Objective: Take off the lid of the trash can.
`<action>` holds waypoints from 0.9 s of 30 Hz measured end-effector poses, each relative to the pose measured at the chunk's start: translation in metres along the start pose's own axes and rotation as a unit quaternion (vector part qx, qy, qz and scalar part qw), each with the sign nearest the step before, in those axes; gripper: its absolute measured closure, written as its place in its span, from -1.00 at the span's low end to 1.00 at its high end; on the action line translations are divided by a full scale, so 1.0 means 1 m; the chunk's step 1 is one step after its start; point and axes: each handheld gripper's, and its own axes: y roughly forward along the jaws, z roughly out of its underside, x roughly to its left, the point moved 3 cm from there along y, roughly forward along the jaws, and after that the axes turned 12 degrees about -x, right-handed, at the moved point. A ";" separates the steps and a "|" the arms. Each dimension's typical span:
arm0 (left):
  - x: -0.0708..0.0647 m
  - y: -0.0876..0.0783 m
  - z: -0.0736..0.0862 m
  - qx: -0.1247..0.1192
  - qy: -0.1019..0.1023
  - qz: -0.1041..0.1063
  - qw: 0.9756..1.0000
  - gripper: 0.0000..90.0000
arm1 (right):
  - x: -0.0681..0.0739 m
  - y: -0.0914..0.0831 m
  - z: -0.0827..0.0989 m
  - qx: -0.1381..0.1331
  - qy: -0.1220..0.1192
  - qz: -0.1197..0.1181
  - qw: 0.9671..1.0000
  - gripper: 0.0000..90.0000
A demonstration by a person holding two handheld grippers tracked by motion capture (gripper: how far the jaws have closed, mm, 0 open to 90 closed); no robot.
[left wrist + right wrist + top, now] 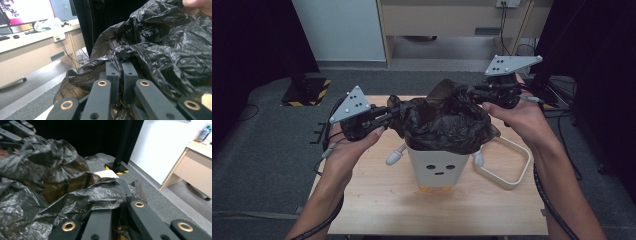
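Black bin bag point(447, 120) sits inside the small white character bin point(438, 170) at the middle of the wooden table point(377, 200), its mouth bunched above the rim and only partly folded over it. Judging by that, the liner is in but not spread or tucked; rim cuffing is left. A white ring-shaped frame point(512, 167) lies just beside the bin, unused.

Left gripper point(384, 116): jaws nearly closed, pinching the bag's left edge. Right gripper point(477, 92): jaws drawn close together with plastic draped over and clamped between them, at the bag's right edge. Both pull outward.
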 end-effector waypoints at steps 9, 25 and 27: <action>-0.005 0.007 -0.013 -0.003 0.010 0.009 1.000 0.92 | 0.018 0.010 -0.015 -0.013 0.000 -0.038 0.999 1.00; -0.007 0.026 -0.011 0.012 0.013 0.027 0.999 0.90 | 0.042 0.034 -0.015 0.001 0.003 -0.095 0.995 0.72; -0.007 0.026 -0.010 0.014 0.014 0.027 0.999 0.88 | 0.044 0.035 -0.013 0.000 0.007 -0.108 0.994 0.52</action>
